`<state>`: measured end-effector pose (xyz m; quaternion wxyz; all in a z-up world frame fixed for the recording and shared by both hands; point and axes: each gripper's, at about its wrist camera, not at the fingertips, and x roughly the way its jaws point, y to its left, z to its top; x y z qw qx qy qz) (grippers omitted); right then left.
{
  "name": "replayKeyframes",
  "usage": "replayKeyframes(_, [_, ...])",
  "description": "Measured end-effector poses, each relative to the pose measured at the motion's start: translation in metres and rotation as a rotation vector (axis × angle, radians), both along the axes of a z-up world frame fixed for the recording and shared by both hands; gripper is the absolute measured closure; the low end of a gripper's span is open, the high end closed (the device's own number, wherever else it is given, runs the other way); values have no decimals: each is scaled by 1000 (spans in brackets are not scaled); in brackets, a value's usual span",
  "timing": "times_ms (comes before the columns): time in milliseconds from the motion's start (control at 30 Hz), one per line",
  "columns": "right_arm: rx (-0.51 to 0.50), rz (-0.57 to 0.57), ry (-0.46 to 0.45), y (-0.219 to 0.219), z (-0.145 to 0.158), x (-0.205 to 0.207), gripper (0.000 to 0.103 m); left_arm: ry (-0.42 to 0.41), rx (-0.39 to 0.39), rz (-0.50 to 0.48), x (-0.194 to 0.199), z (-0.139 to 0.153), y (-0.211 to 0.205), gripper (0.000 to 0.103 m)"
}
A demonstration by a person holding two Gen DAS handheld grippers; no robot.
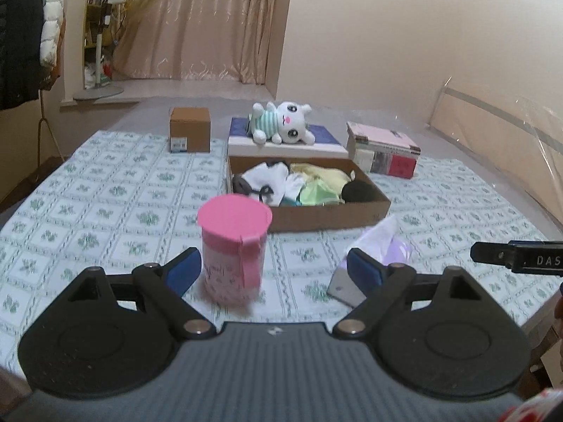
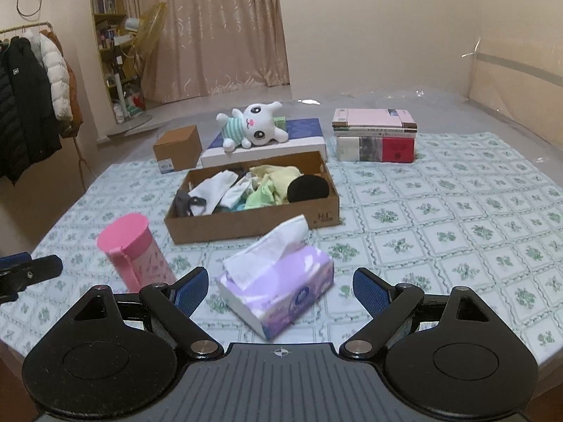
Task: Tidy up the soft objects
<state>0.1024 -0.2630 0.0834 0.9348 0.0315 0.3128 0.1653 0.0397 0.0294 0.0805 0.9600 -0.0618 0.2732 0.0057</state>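
From the left wrist cam, the left gripper (image 1: 272, 269) has its jaws spread wide with nothing clamped; a pink lidded cup (image 1: 234, 248) stands upright on the floral bedspread (image 1: 105, 204) between the blue pads, nearer the left one, though I can't tell if it touches. Just past the right pad there's a purple tissue pack (image 1: 383, 242) with a grey flat thing lying against it. Further back, about mid-bed, sits an open cardboard tray (image 1: 330, 212) stuffed with soft stuff: white socks, yellow and green cloth, something round and black. Behind it a white plush bunny (image 1: 285, 123) in a striped shirt lies on a flat blue-topped box (image 1: 281, 144), with a small brown carton (image 1: 190, 130) toward the far left edge and a stack of books (image 1: 383, 154) toward the far right. The tip of the right gripper (image 1: 517, 255) pokes in from the right edge. Right wrist cam: the right gripper (image 2: 279, 286) is also spread wide and empty, with the tissue pack (image 2: 281, 290) lying between its pads near the bed's front edge, tissue sticking up. The pink cup (image 2: 135, 249) is just left of it, the tray (image 2: 253, 221) behind, and the bunny (image 2: 251, 126) on its box further back.
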Motion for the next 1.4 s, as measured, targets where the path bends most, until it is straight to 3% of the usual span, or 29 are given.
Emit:
replayKeyframes(333, [-36, 47, 34, 16, -12, -32, 14, 70, -4, -20, -27, -16, -9, 14])
replayKeyframes(700, [-47, 23, 68, 21, -35, -46, 14, 141, 12, -20, -35, -41, -19, 14])
replayKeyframes(1400, [-55, 31, 60, 25, -41, -44, 14, 150, 34, 20, -31, -45, -18, 14])
